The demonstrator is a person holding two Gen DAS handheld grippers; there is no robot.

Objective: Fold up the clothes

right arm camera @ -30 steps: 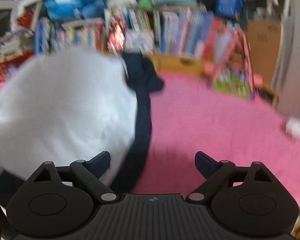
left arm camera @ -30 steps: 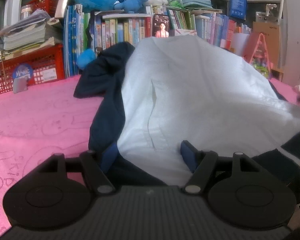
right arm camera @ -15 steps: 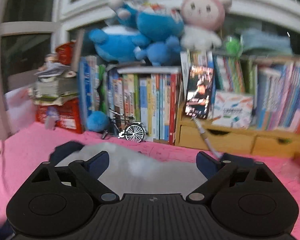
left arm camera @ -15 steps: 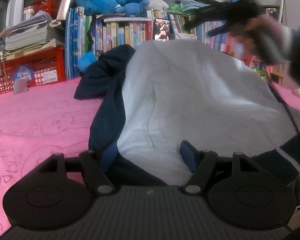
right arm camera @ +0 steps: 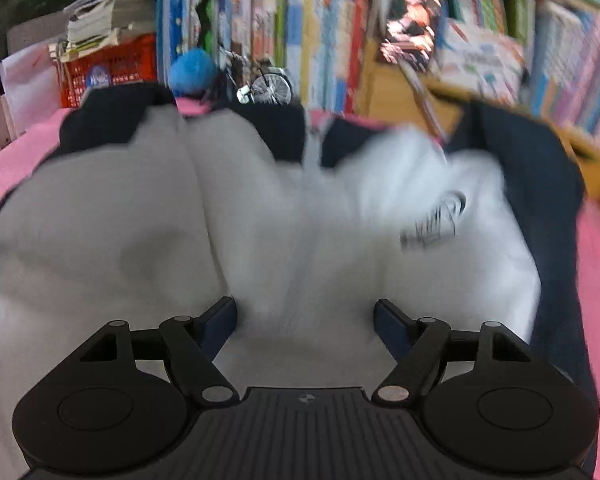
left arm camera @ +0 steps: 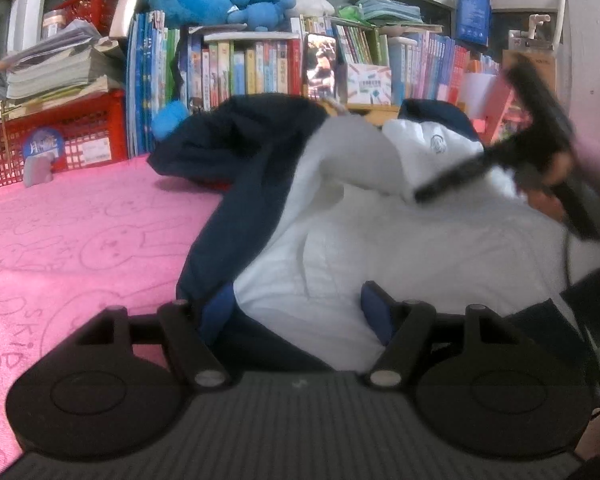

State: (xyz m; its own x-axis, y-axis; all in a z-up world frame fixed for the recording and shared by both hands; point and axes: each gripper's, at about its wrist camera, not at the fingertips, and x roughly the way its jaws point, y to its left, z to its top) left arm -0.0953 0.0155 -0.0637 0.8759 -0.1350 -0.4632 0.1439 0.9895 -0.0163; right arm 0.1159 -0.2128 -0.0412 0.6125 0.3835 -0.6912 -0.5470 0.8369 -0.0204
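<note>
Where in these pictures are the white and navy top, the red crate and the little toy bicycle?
white and navy top (left arm camera: 380,240), left wrist view, on its white body panel.
red crate (left arm camera: 84,136), left wrist view, on its front grid wall.
toy bicycle (right arm camera: 274,88), right wrist view, on its spoked wheel.

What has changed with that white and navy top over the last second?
The right gripper swung from beside the top to its far end, then back over the white cloth, its jaws narrowing a little, pads gripping nothing. The far end now lies folded toward the camera, logo showing. The left gripper stayed put at the near hem, unchanged; the pink cover too.
</note>
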